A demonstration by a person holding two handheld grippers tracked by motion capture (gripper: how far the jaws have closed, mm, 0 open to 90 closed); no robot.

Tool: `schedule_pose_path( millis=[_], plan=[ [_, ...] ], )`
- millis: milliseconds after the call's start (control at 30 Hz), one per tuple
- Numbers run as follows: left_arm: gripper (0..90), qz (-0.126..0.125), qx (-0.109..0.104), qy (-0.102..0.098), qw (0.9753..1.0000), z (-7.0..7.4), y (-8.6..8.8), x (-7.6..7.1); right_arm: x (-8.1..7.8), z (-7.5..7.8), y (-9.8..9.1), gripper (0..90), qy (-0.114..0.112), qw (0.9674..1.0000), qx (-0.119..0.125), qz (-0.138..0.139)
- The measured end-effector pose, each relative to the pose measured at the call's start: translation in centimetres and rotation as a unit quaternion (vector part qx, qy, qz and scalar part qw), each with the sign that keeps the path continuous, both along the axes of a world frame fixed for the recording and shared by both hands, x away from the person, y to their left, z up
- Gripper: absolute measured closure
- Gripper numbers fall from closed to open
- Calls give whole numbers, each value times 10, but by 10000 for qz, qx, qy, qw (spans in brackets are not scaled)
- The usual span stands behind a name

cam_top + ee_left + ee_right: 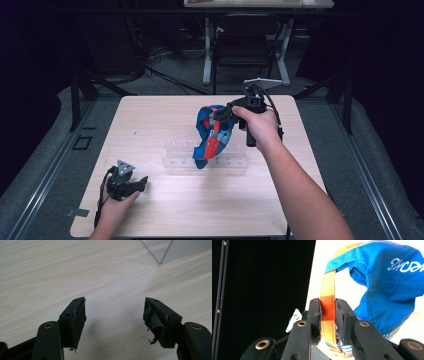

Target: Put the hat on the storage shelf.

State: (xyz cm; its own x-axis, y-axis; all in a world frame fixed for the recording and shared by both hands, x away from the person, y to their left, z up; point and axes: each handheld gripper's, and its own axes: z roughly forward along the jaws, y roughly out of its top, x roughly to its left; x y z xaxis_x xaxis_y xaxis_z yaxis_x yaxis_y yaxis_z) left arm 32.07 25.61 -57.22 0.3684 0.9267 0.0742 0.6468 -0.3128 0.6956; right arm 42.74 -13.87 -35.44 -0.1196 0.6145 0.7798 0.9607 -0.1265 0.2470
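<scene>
- At the lower left of the high view, a hand point(114, 210) held the left gripper point(131, 183) low over the near part of the table point(165, 210), with a grey three-cornered plate on top and a black cable trailing toward the table edge.
- In the left gripper view, the two black jaws stood wide apart with nothing between them, only pale wood grain below; the padding on the right-hand jaw looked torn and frayed.
- The corner of a clear plastic rack point(172, 250) sat in the upper right of that view, apart from the jaws.
- In the high view the same rack point(230, 162) lay across the middle of the table, its pegs hard to make out.
- A forearm reached in from the lower right to the centre right of the high view, where the hand point(260, 127) held the right gripper point(220, 114) raised above the rack.
- A blue cap point(212, 135) with orange and white markings hung from that gripper, its lower end down at the rack; whether it touched the rack could not be told.
- In the right gripper view, the jaws were closed on the cap's orange strap point(328, 305), the blue crown point(387, 290) with white lettering to the upper right.
- Beyond the table, at the top of the high view, stood a dark chair point(245, 50) and white desk legs.
</scene>
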Motion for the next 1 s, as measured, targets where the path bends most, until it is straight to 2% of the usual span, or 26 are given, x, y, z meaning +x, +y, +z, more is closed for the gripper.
schedule_pose_path(
  millis=[100, 233, 367, 500, 1000],
  plan=[
    [346, 4, -4, -1, 10000, 0, 0, 0, 0, 0, -1, 738, 21, 10000, -11, 10],
    [346, 13, -10, 4, 10000, 0, 0, 0, -1, 2, -4, 722, -63, 10000, 36, -31],
    [346, 12, -11, 7, 10000, 0, 0, 0, -2, 3, -8, 697, -153, 9999, -28, -26],
    [346, -7, 10, 8, 10000, 0, 1, 0, -3, 4, -9, 680, -151, 9999, -35, -40],
    [346, -4, 12, -1, 10000, 0, 1, 0, -15, 5, -20, 603, -412, 9985, -371, 45]
  ],
)
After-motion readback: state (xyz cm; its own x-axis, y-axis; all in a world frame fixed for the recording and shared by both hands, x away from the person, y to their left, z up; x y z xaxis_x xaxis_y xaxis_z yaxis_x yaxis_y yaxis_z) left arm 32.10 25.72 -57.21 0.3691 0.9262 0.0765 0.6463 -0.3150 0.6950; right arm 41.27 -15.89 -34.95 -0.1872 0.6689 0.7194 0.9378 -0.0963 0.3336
